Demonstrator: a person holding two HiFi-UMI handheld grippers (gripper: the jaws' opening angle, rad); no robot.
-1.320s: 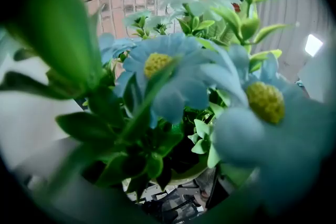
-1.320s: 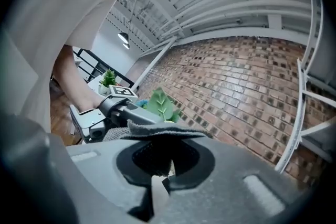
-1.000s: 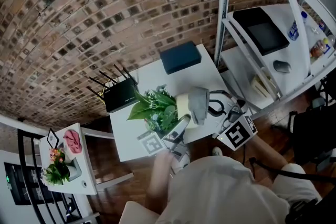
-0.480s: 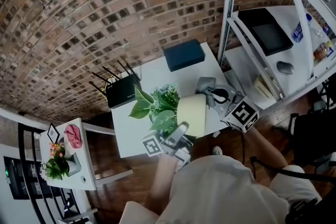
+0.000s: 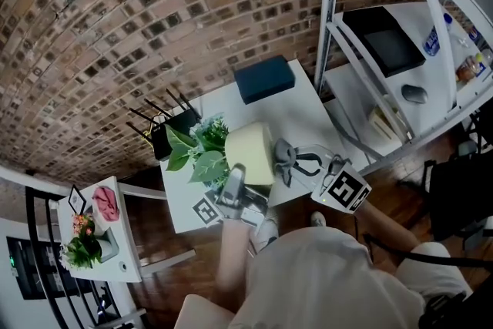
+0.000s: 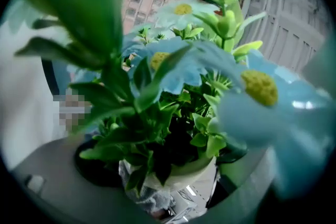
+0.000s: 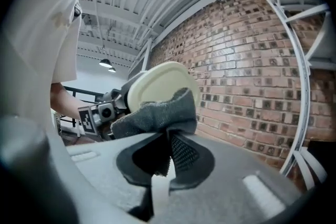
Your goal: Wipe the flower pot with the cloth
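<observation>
- the flower pot (image 5: 250, 150) is held clear of the counter (image 5: 296, 108) in the middle of the head view. it lies on its side, with its leaves (image 5: 196, 154) to the left and its cream base to the right.
- a second ago it sat lower and further right in the frame, so it has been lifted and turned.
- the left gripper (image 5: 235, 179) is clamped on the flower pot from below. in the left gripper view its jaws stand on either side of the pot's rim (image 6: 181, 173), and the plant fills the frame.
- the right gripper (image 5: 293, 161) has its jaws together on the cloth (image 5: 282, 154).
- half a second ago the cloth was at the pot's upper right. now it hangs at the lower right edge, and the marker cube (image 5: 341, 189) has dropped towards the lower right.
- in the right gripper view the cloth (image 7: 157, 113) lies across the lower edge of the base (image 7: 157, 81). it looks to be touching, though we cannot be sure.
- we judge that a downward stroke over that end has just been made, so the wipe is under way.
- the wall under the leaves and next to the left gripper likely still needs another turn of the pot.
</observation>
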